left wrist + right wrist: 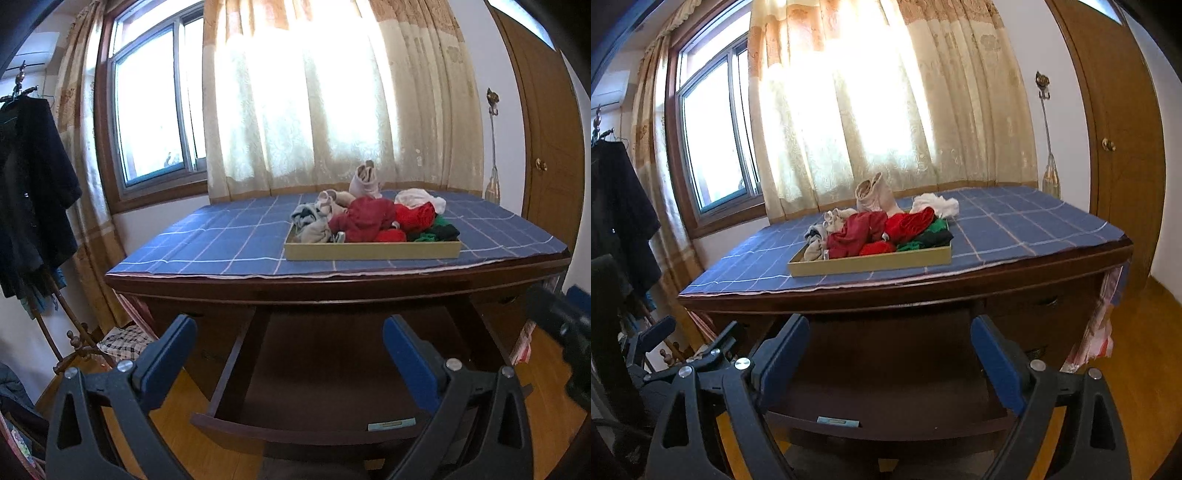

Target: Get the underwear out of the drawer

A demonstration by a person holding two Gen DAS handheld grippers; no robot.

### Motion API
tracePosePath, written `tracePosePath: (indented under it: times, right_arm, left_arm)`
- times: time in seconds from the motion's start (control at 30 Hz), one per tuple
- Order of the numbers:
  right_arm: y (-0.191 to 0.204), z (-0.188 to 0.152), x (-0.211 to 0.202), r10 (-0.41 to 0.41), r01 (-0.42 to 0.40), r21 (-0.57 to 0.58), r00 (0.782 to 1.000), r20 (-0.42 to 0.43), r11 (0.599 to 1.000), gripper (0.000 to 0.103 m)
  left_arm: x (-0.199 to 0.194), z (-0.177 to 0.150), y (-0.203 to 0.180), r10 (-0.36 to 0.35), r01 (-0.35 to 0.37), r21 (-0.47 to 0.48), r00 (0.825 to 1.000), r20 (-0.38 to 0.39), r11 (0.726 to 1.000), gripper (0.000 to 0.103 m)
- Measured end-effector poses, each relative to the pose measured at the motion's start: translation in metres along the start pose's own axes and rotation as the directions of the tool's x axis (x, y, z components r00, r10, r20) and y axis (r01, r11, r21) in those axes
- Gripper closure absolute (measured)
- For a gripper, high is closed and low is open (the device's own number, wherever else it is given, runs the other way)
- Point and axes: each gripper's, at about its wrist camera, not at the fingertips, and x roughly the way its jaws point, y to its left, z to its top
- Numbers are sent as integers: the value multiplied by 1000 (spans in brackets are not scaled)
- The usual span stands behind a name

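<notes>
1. On the blue checked cloth (229, 240) over the dark wooden table (332, 286), toward its middle, you have a shallow tan tray (371, 250) heaped with underwear (364, 219): red, green, white, grey and beige pieces bunched together, some spilling past the tray's far edge onto the cloth.
2. Below the table's front edge, the drawer (295, 424) stands pulled out toward you; a pale blue label (391, 424) sits on its front panel, and as much of its inside as shows is dark, bare wood.
3. Your left gripper (290, 356) hangs in front of the table over the open drawer, its blue-padded fingers (413, 365) spread wide with nothing between them.
4. Your right gripper (890, 356) hangs beside it, also before the table and above the drawer, its fingers (783, 354) likewise wide apart and holding nothing.
5. Behind the table, pale curtains (886, 110) glow with daylight, a window (155, 110) shows at the table's left, and a wooden door (1115, 129) stands at its right.
6. Left of the table, dark clothes (29, 192) hang from a stand.
</notes>
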Motion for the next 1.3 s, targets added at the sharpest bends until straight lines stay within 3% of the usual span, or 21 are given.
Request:
tracePosePath:
  times: [0.43,1.3]
  right_arm:
    - [5,0,-10,-38,40,-33,997,69,999,12]
    - [3,-2,-5,-29,30,-21,999,43,999,12]
  left_arm:
    - [-9,0,-4,5,-5,11,1000,22,1000,0]
    - [-9,-2,-5,29,-29,16,999,23,999,0]
